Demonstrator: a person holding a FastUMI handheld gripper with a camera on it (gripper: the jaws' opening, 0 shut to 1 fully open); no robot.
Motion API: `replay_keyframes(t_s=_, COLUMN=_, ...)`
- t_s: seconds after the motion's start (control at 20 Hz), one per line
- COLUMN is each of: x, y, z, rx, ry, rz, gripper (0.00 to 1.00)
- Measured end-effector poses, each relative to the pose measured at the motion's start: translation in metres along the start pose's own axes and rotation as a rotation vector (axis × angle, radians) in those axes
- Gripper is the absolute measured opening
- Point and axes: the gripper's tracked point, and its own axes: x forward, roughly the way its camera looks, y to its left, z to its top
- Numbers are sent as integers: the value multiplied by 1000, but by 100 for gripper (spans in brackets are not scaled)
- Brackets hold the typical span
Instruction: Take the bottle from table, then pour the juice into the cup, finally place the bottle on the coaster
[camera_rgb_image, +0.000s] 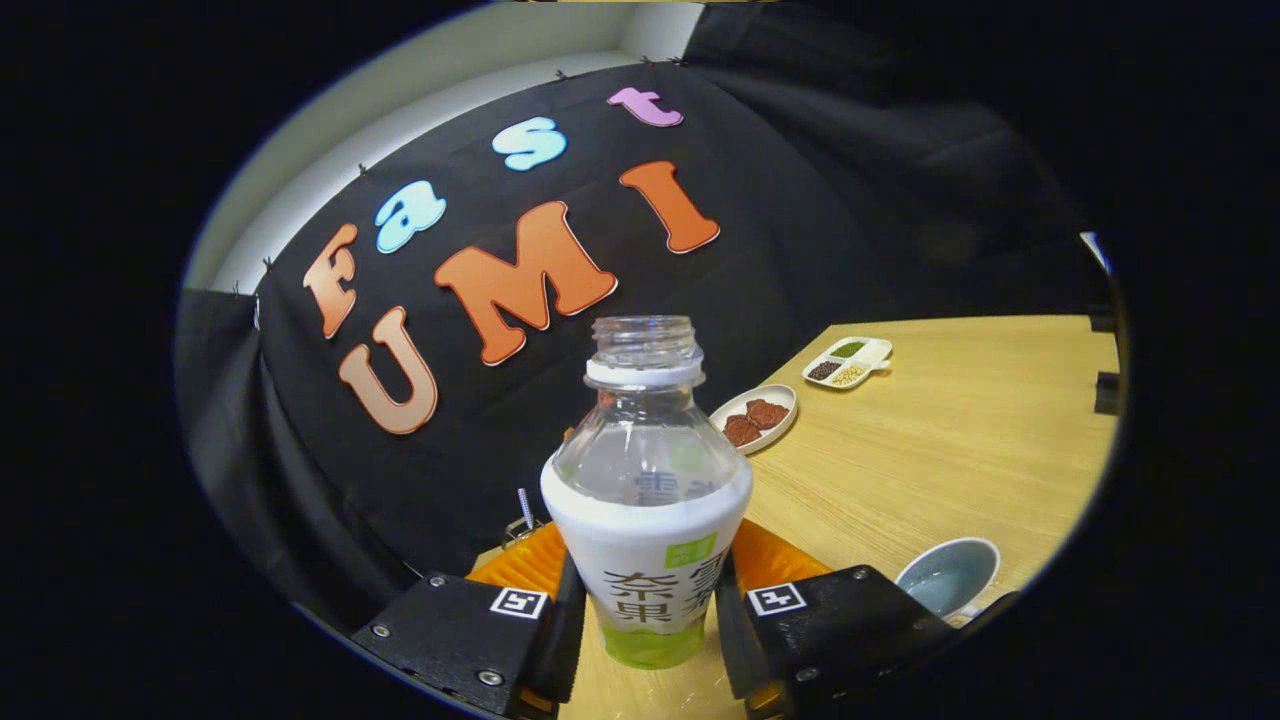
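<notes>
Gripper-mounted fisheye view, forward along the fingers (572, 610), close on the bottle (646, 500), tilted over the table (950, 440).

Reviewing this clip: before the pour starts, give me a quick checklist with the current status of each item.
1. Grip: gripper has both fingers pressed on the bottle: ok.
2. Cap off, neck open: ok.
3. Bottle roughly upright between the fingers, nothing spilling: ok.
4. Cup in sight, upright on the table beside the gripper, mouth free: ok.
5. Juice left in the bottle: clear upper part looks empty, label hides the rest: cannot tell.
6. Coaster location: cannot tell.
</notes>
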Motion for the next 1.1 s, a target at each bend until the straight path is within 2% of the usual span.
replay_keyframes(t_s=0.15, x=12, y=-7, z=-19, rx=-162, ry=38, rz=-51, gripper=58)
replay_keyframes(t_s=0.35, x=23, y=-23, z=-27, rx=-343, ry=15, rz=-145, gripper=58)
replay_keyframes(t_s=0.65, x=40, y=-40, z=-52, rx=-455, ry=34, rz=-196, gripper=58)
replay_keyframes(t_s=1.1, x=54, y=-58, z=-74, rx=-448, ry=59, rz=-231, gripper=62)
